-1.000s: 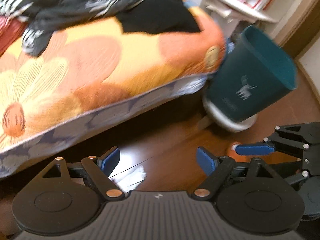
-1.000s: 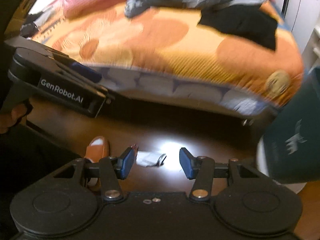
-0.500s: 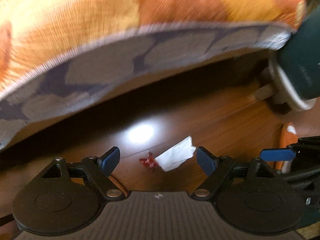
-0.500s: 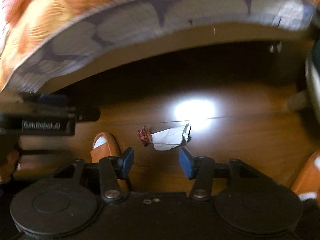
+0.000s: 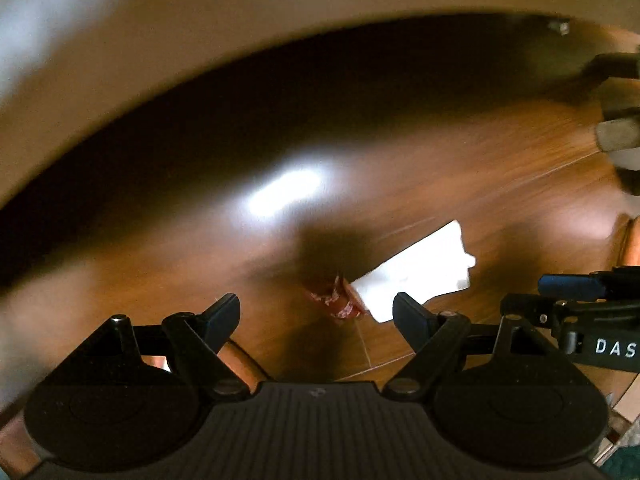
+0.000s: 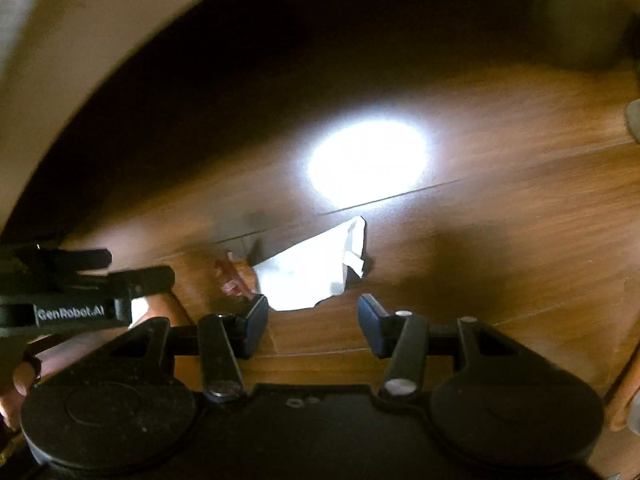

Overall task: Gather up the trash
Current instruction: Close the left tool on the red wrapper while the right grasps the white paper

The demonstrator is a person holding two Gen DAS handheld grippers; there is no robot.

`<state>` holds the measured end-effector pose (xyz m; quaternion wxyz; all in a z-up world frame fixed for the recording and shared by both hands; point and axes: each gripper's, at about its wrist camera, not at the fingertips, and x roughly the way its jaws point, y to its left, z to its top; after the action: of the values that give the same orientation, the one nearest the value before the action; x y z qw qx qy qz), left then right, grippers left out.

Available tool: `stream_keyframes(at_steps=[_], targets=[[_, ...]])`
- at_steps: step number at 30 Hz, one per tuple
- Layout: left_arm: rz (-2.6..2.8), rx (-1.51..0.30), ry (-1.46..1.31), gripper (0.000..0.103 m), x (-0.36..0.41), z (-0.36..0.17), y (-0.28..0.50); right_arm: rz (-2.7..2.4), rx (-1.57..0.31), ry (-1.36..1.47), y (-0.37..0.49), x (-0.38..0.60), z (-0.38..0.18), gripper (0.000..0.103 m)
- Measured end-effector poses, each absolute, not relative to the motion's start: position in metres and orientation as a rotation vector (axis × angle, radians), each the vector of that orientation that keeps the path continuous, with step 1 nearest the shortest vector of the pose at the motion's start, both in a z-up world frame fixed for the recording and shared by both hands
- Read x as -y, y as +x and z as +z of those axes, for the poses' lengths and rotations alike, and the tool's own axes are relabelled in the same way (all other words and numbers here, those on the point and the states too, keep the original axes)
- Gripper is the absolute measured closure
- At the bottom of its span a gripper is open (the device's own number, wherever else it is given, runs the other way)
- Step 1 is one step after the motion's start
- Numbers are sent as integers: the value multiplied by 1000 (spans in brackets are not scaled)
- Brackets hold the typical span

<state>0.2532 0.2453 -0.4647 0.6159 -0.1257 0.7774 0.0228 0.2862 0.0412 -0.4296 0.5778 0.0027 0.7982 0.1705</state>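
Both tongs, left (image 5: 316,316) and right (image 6: 313,322), hung wide open and empty over the white paper scrap (image 6: 310,276) and red wrapper (image 5: 338,300) on the floor (image 6: 500,208); closing on one looked next.

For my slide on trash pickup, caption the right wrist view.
Open right gripper above white crumpled paper and red wrapper scrap on wooden floor.

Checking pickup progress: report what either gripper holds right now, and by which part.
Nothing is held. The left gripper and right gripper are both open above the floor; the white paper scrap and red wrapper lie ungripped on the wood.
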Motion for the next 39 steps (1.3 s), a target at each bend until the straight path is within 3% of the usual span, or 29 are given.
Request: stream_keyframes(at_steps=[9, 19, 22, 24, 28, 29, 30, 31, 39], targets=[[80, -1897, -466, 20, -245, -539, 232, 388, -1913, -45, 291, -55, -488, 53], [89, -1906, -538, 21, -243, -567, 223, 451, -1892, -148, 284, -73, -514, 55], [81, -1906, -545, 31, -242, -568, 220, 459, -1884, -173, 282, -77, -516, 55], [88, -1906, -551, 43, -242, -570, 219, 465, -1876, -193, 280, -80, -517, 55], [90, -1896, -573, 54, -245, -568, 219, 480, -1862, -227, 276, -86, -518, 58], [90, -1893, -579, 60, -246, -567, 219, 483, -1857, -238, 277, -85, -517, 59], [90, -1889, -586, 65, -247, -566, 220, 490, -1846, -252, 276, -86, -516, 73], [89, -1886, -592, 66, -248, -565, 220, 495, -1839, -255, 277, -85, -511, 98], [100, -1873, -562, 70, -253, -551, 223, 558, -1785, -197, 283, -81, -497, 100]])
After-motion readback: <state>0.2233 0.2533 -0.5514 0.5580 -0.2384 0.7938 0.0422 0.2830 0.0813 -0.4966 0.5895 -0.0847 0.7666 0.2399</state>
